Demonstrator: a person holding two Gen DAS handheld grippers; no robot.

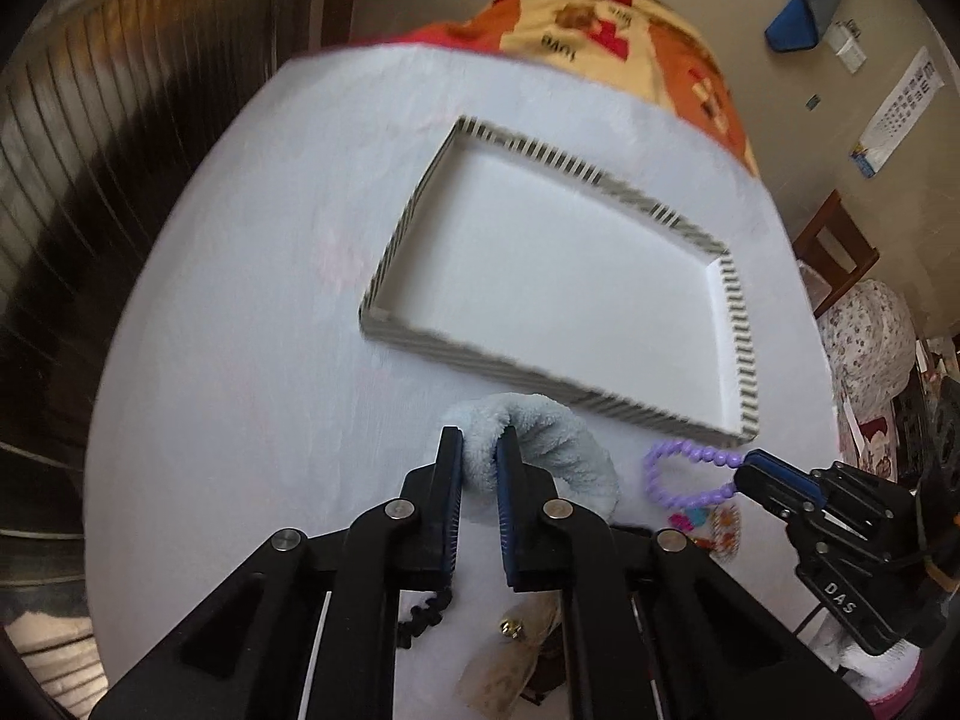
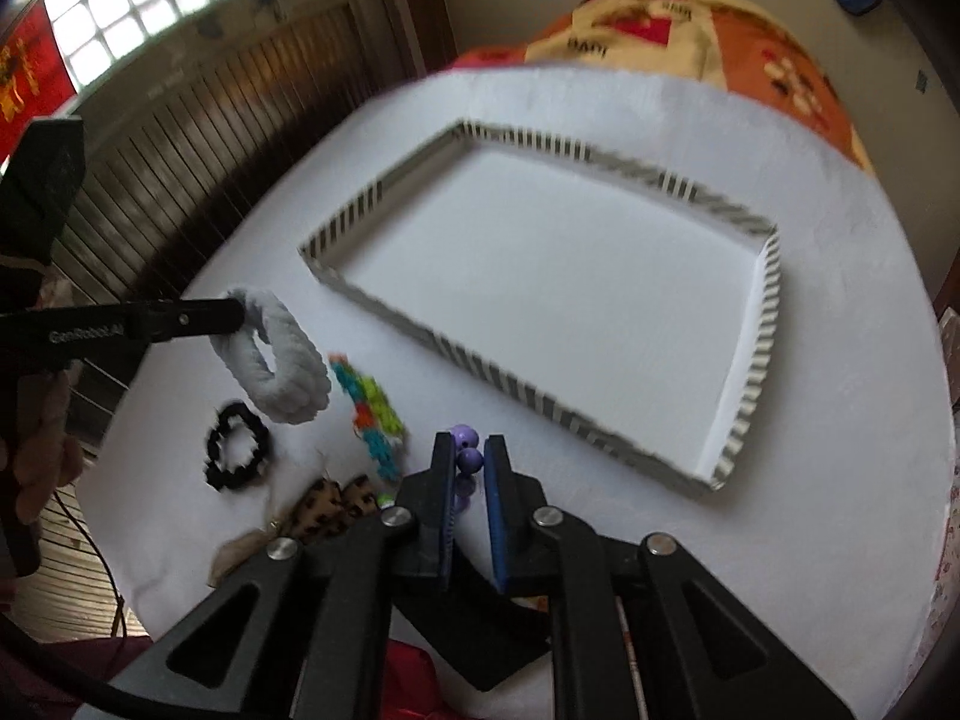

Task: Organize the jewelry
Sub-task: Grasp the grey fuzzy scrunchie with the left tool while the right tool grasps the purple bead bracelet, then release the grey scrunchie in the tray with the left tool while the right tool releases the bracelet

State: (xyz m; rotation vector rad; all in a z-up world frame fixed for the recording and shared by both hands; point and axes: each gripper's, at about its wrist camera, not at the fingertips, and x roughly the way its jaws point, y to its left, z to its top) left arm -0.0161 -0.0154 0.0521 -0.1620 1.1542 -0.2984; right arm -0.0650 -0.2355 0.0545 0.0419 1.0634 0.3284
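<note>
Nearest, left gripper clamped on pale blue fluffy scrunchie, just short of the shallow striped-rim white tray; right gripper nipped shut on purple beaded bracelet, likewise at the tray's near edge. Best carried level over the rim, then released low onto the tray floor, one item at a time, to avoid tangling. Left of the tray, on the white round table: one black coil hair tie, one multicoloured bead band, one leopard-print bow. Tray holding nothing yet. One tray, two grippers.
</note>
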